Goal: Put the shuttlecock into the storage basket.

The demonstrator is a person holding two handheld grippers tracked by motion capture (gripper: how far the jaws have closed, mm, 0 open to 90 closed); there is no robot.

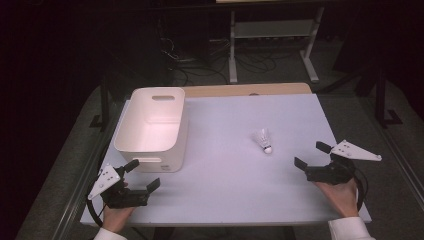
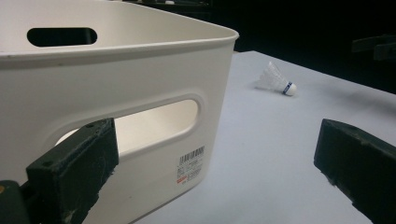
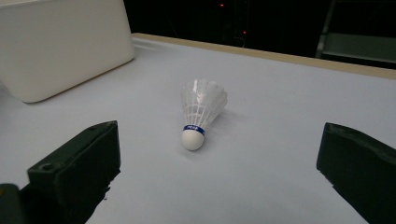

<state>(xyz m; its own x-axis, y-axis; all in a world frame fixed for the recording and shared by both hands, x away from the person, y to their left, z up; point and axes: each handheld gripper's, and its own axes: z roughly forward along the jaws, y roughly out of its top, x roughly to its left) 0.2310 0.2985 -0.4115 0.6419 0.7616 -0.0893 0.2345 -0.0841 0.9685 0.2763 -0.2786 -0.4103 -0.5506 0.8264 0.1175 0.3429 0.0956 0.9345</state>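
- High view: shuttlecock lies on counter, near right gripper, jaws wide
- Left gripper wide, just beside white bin

left gripper low at near-left corner, jaws wide apart, held nothing. right gripper at near-right, jaws wide apart too, pointing inward-left. both hands gripping from behind.
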